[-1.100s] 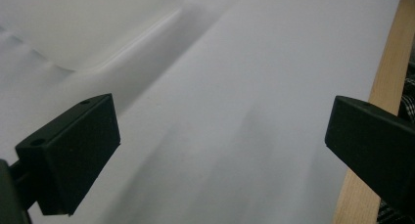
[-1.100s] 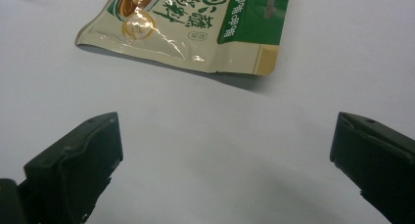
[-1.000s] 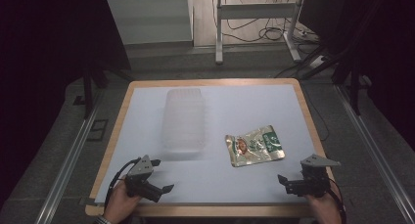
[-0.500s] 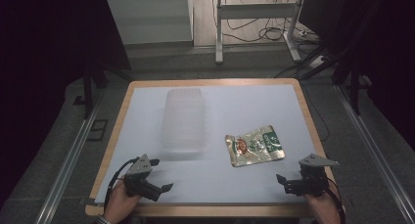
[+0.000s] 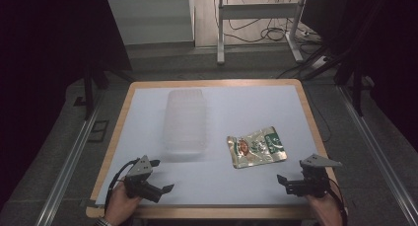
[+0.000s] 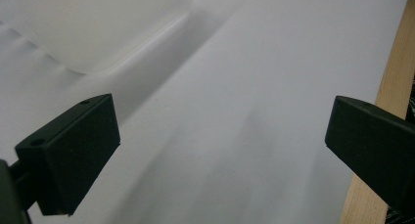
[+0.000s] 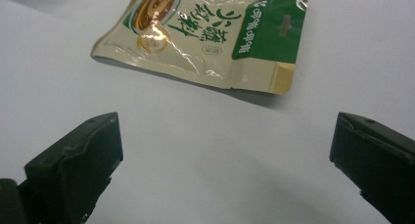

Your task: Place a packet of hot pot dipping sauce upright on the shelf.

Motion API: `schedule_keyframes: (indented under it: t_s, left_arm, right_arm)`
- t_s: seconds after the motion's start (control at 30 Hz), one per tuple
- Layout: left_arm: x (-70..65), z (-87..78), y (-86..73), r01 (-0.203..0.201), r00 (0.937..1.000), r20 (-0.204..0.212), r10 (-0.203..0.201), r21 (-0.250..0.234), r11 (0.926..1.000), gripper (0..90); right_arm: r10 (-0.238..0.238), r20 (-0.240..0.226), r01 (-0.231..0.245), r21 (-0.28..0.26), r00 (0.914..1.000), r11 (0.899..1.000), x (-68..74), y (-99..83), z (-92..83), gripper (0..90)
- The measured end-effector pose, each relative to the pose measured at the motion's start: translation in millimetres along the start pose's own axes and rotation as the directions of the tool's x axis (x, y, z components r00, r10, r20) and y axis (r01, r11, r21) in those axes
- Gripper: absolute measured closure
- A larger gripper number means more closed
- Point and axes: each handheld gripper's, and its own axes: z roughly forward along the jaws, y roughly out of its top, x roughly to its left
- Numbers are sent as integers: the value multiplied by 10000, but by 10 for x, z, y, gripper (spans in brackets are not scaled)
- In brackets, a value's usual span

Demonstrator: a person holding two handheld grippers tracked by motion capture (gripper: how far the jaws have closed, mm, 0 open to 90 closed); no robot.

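- Near table's front edge: left gripper (image 5: 156, 175) & right gripper (image 5: 291, 182) both w/ jaws wide apart, holding nothing.
- Glossy cream-and-green foil snack pouch (image 5: 256, 147) lies flat right of centre, just ahead of right gripper.
- Clear ribbed plastic box (image 5: 186, 120) left of centre, apart from pouch.
- Judgement: nothing grasped yet; pick-up and any placing all left.

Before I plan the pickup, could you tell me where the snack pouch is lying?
In the high view the snack pouch lies flat right of centre, between the clear container and the right gripper.
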Motion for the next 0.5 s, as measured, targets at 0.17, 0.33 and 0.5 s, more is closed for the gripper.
schedule_keyframes:
  t_s: [0.17, 0.33, 0.5]
  left_arm:
    - [-3, 7, 3, -26, 10000, 23, 26, 41, 10000, 0]
    - [-3, 8, 2, -27, 10000, 19, 27, 51, 10000, 0]
    - [-7, 13, 3, -42, 10000, 32, 41, 89, 10000, 0]
  right_arm:
    - [-186, 161, 187, -55, 9997, 9998, 4, 17, 12, 0]
    - [-346, 200, 347, -55, 9992, 9994, -17, 31, 47, 0]
    - [-417, 160, 418, -30, 9990, 9991, -28, 60, 96, 1]
